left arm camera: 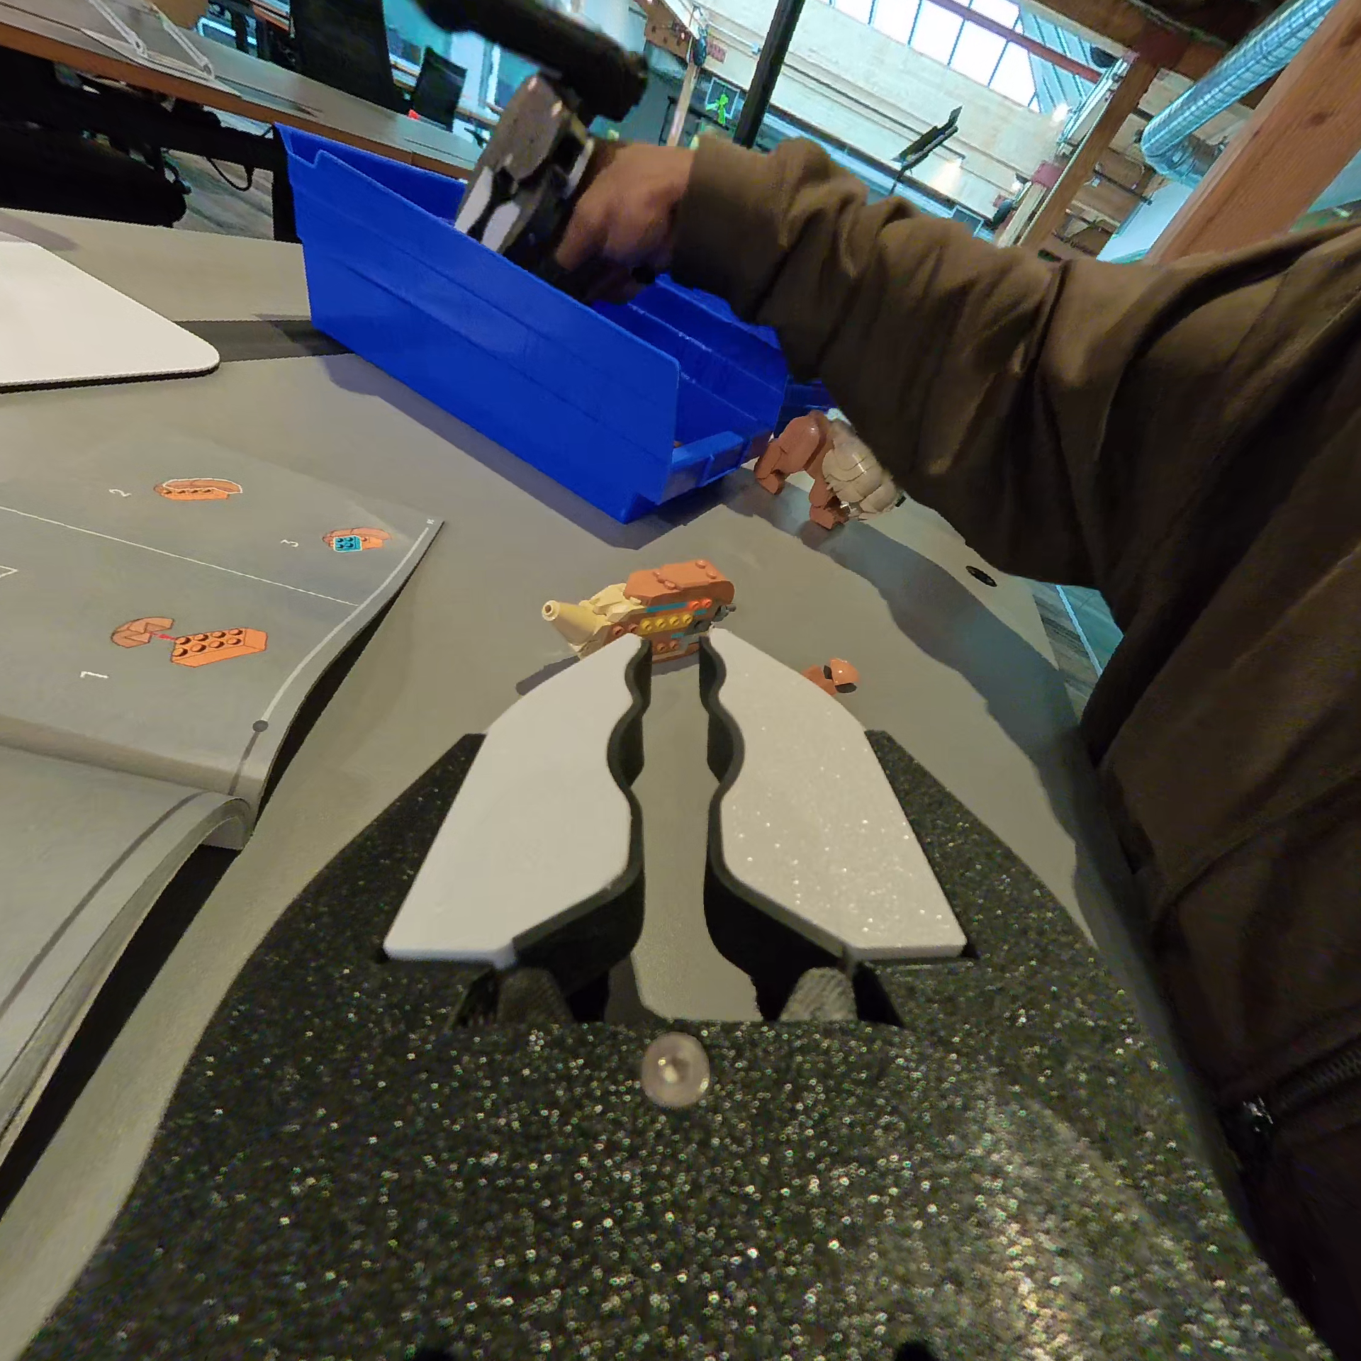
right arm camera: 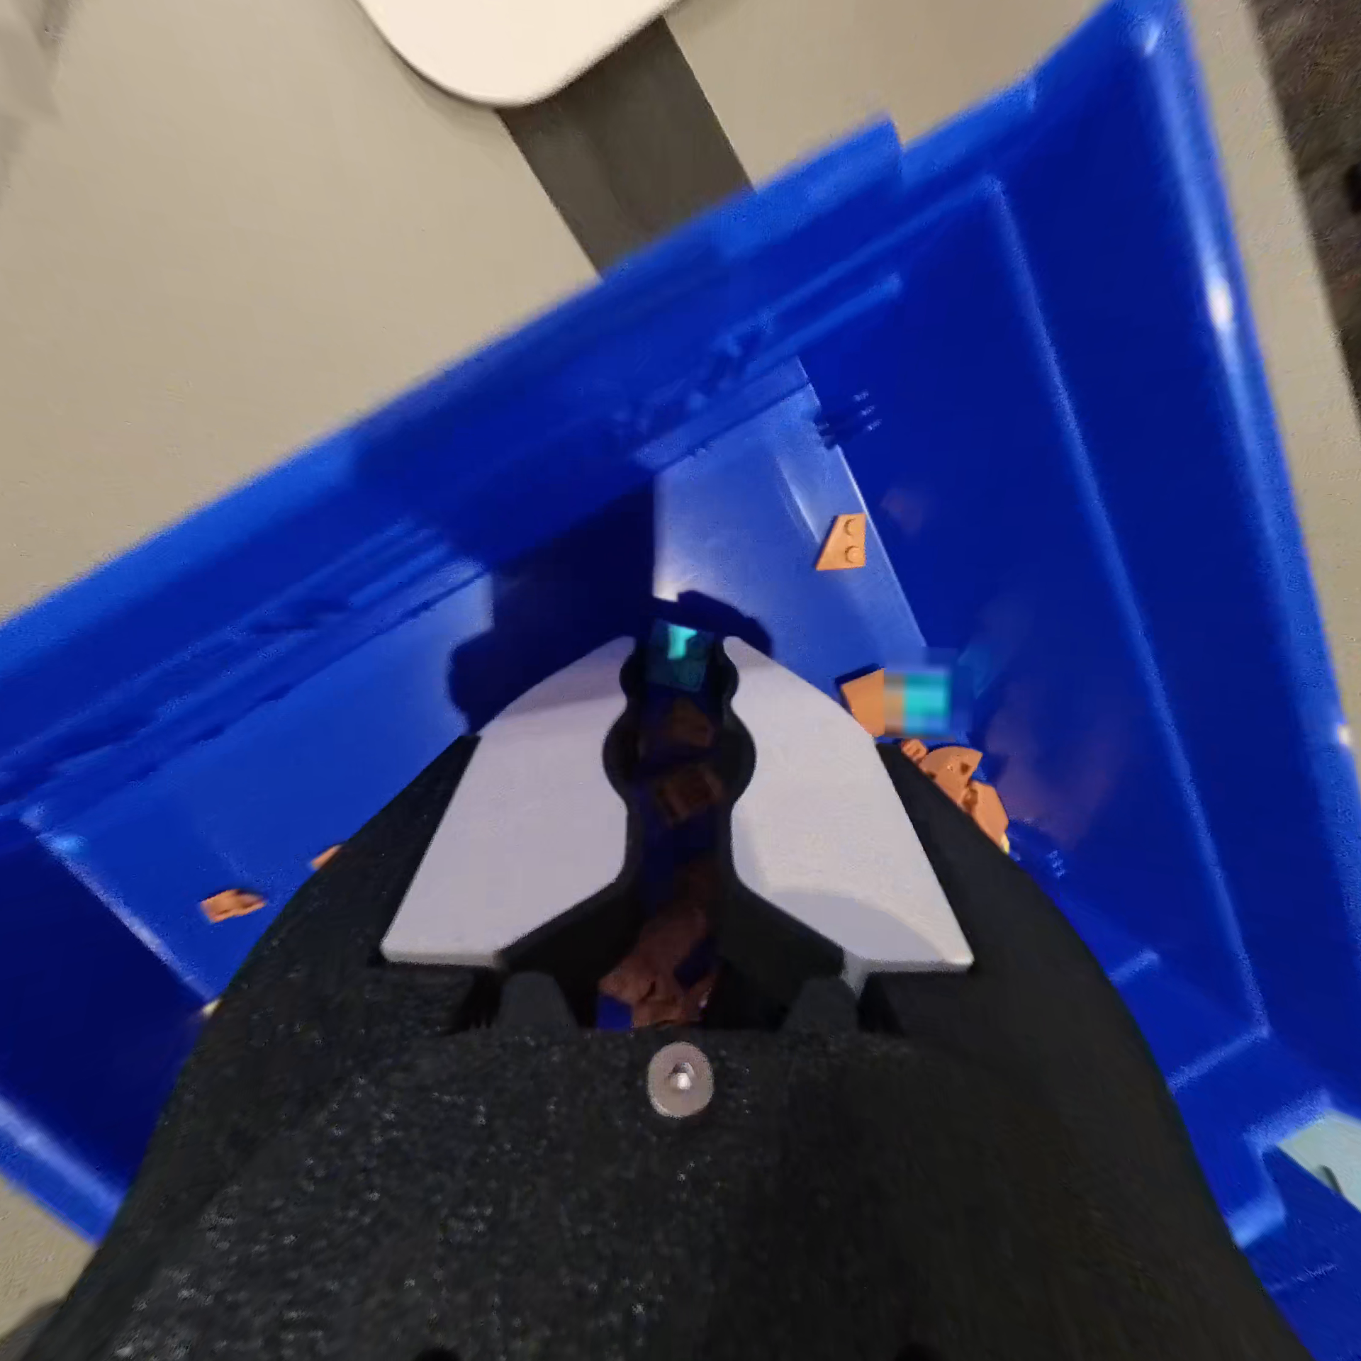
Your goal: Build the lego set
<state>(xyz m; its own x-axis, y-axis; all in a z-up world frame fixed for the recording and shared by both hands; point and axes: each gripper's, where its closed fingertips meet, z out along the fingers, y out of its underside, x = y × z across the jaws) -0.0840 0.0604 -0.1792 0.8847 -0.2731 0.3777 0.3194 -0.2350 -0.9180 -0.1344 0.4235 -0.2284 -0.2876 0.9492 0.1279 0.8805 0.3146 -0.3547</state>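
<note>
Left gripper: jaws drawn in to a narrow gap, tips clamped on the lower rear edge of the partly built lego model, an orange-brown body with a cream snout at its left end, sitting low on the grey table. The gripper lies level and points straight ahead. Just right of its tips a small orange-brown piece lies loose on the table. To the left the open instruction booklet lies flat. Beyond the model a second built figure, brown with a pale rear part, stands beside the near end of the blue bin, partly hidden by the person's brown sleeve. The person's hand holds the right gripper tilted down into the bin. Right gripper: jaws nearly together, pinching a small teal piece at the tips, inside the bin and above its floor. Loose orange-brown pieces lie scattered on the bin floor, with a heap to the gripper's right. A white board lies on the table past the bin; this view is blurred
</note>
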